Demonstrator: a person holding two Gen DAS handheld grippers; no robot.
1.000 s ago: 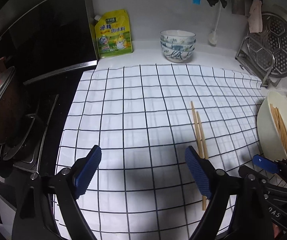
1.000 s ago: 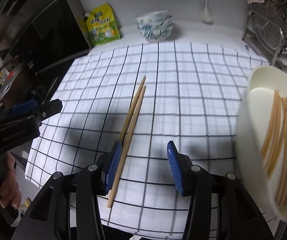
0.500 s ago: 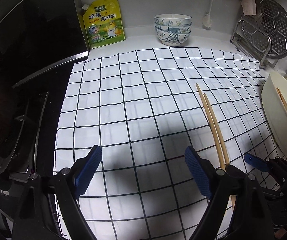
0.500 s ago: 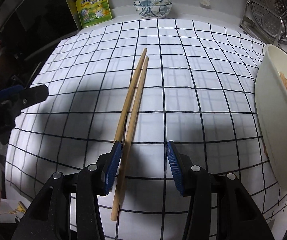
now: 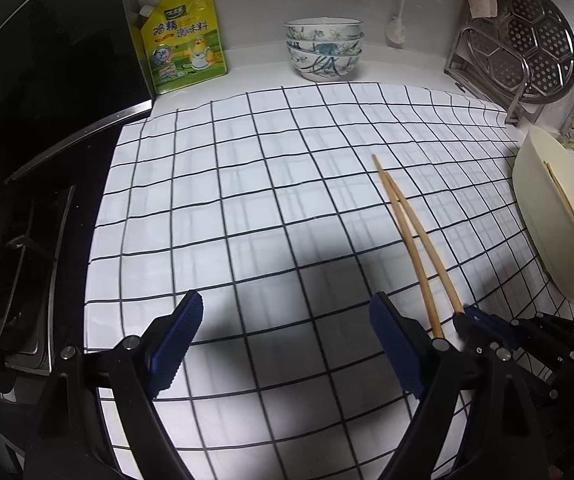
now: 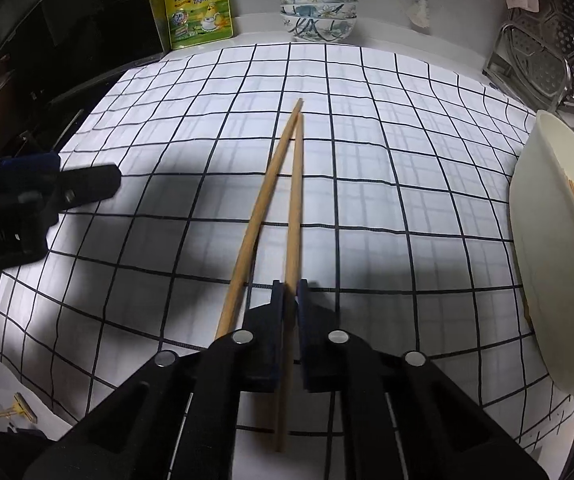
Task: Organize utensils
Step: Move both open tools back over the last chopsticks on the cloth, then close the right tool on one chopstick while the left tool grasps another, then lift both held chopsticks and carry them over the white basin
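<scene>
Lying on cloth (image 6: 367, 168): two chopsticks (image 6: 293, 208)

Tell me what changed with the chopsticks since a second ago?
The right gripper shut its jaws on one chopstick; the other chopstick now splays apart beside it. The left gripper stayed open and empty; the plate stayed put.

Both the left gripper (image 5: 283, 344) and right gripper (image 6: 291, 300) have black plastic arms, ribbed blue pads and silver screws.
</scene>
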